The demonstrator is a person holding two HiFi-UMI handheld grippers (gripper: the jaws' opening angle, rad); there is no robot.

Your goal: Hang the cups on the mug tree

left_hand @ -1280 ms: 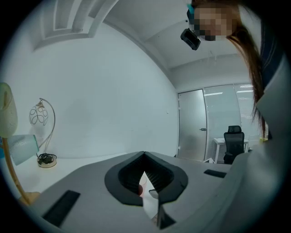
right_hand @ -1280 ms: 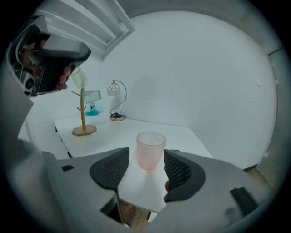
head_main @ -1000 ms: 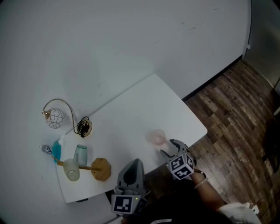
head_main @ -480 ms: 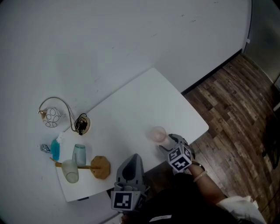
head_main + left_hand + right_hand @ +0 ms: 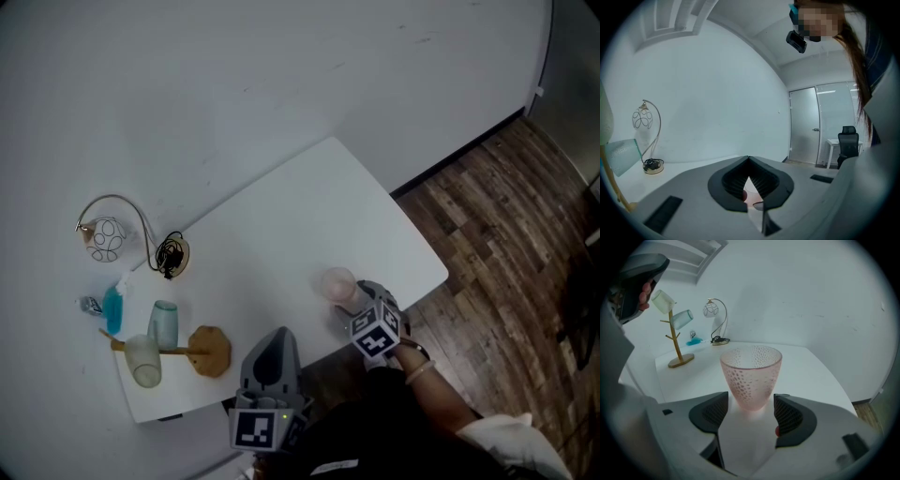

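- Right tongs: jaws wide apart and just been opening. The pink cup stands upright between their tips, with both pads clear of it. Judged a line-up for a side grip low on the wall.
- Cup sits on the white worktop, well right of the mug tree, near the front edge.
- Cup: translucent pink, dimpled all over, tapering to a narrow foot. No handle shows. Probably slick.
- Tree: slim wooden stem, flat base, short pegs. 2 cups already hang tilted: 1 pale yellow cup, 1 teal cup.
- Left tongs: jaws together, empty, held off the worktop edge right of the tree base. Likely kept out of the way.
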